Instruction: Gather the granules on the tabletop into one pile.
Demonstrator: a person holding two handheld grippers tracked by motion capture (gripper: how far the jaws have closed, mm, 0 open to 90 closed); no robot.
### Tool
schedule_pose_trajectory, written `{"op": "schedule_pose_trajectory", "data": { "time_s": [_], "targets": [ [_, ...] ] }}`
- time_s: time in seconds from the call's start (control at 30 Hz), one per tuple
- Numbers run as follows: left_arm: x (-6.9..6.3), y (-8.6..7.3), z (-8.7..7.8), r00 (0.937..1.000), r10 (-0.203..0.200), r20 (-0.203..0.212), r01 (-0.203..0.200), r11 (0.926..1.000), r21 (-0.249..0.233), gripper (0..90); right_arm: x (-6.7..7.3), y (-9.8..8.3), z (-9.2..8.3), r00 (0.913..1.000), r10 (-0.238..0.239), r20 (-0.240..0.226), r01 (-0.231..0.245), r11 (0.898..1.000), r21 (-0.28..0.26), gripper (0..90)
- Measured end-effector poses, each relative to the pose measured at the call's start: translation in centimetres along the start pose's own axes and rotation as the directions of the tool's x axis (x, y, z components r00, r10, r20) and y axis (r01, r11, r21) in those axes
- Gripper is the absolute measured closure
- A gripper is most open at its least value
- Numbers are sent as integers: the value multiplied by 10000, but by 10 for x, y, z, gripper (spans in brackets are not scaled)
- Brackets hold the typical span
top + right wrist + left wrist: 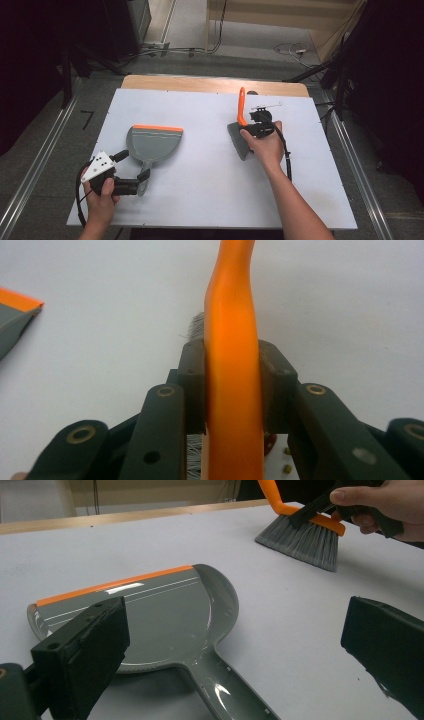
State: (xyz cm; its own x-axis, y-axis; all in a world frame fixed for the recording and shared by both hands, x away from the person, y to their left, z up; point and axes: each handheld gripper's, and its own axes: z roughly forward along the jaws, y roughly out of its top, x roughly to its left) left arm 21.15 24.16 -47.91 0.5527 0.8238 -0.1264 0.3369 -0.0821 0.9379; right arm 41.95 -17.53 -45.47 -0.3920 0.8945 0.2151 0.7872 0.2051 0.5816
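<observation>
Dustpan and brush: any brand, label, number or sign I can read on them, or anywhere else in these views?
None can be read.
Dustpan: plain grey with an orange lip, no marking seen.
Brush: plain orange handle and grey bristles, no print seen.
Left gripper: its grey plate bears small dark dots, not letters.
Floor left of the table: a dark mark shaped like a "7", possibly just tape.

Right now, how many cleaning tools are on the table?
2: a grey dustpan lying flat on the left, and an orange-handled brush on the right, clamped in the right gripper.
</observation>
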Motion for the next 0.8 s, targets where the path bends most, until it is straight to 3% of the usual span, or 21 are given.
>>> {"op": "schedule_pose_trajectory", "data": {
  "time_s": [0.27, 0.53, 0.8],
  "targets": [
    [0, 0, 1, 10000, -31, 22, 31, 10000, -29, 0, 1, 3, -11, 9956, 198, -917, -226, 9993, -298, 682],
    [-1, 0, 2, 10000, 23, 37, -23, 10000, 6, 0, 6, 10, -28, 9938, -165, -1096, 99, 9981, -602, 682],
    [-1, 0, 2, 10000, 23, 43, -23, 10000, -1, 0, 22, 5, -12, 9868, -748, -1440, 758, 9971, 12, 683]
  ]
}}
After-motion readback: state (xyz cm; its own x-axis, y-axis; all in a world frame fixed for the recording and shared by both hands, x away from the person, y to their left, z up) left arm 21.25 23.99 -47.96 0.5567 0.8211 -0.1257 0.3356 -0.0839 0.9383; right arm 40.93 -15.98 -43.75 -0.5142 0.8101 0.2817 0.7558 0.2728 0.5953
